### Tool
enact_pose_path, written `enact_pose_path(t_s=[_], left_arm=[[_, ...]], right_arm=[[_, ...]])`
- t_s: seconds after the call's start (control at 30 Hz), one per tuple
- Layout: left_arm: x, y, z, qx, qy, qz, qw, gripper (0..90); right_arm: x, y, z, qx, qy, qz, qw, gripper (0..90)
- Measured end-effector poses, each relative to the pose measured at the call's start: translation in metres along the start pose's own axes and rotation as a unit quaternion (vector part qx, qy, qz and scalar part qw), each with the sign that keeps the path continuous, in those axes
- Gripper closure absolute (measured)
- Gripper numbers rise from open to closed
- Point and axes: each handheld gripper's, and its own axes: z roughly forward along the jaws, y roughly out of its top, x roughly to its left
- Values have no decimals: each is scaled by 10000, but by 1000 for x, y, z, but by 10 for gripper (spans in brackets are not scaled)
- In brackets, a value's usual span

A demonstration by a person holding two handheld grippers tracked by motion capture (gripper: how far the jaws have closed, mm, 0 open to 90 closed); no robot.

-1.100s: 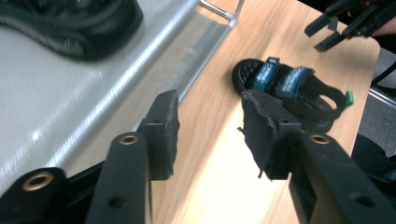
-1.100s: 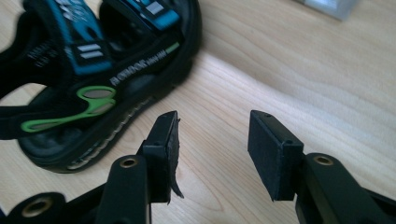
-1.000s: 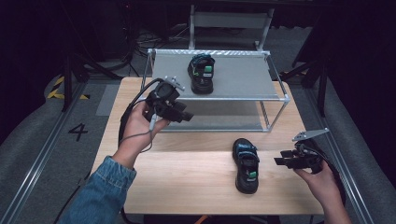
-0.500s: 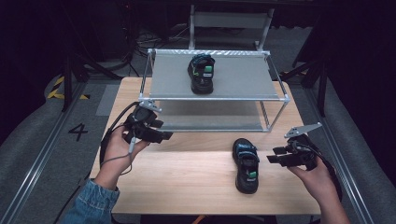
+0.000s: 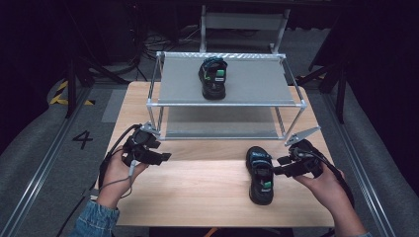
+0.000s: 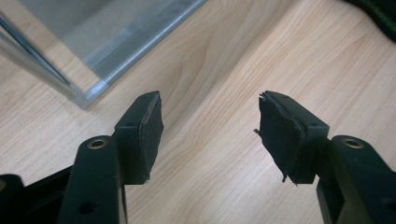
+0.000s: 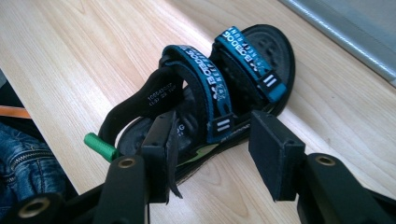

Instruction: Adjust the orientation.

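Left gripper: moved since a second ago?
Yes. The left gripper came down and toward the person, away from the metal shelf rack; jaws have been opening, nothing between.

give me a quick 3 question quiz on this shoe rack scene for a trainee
1. True or false: the sandal on the table lies between the open jaws of the left gripper.
2. Where does the other sandal stand? A) on the rack's top shelf B) on the rack's lower shelf C) on the floor
3. Fill in: the right gripper faces the table sandal's ____, with its jaws apart.

Key
1. False: the left gripper's jaws have just been opening, with only bare table between them.
2. A, the top shelf of the rack.
3. Side.
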Motion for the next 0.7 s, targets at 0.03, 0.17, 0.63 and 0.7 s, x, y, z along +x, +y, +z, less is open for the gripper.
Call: enact_pose_path(t_s=[0.03,0.17,0.63,0.7], left_arm=[[1,-1,0,12,-5,3,10000,398],[5,-4,1,29,-32,-39,10000,394],[20,-13,8,233,-95,-175,9995,375],[22,-12,11,275,-130,-152,9994,373]], right_arm=[[1,2,2,27,24,-13,10000,522],[0,8,9,116,37,-39,9999,521],[-2,21,49,579,49,-339,9977,579],[0,22,53,680,49,-451,9966,591]])
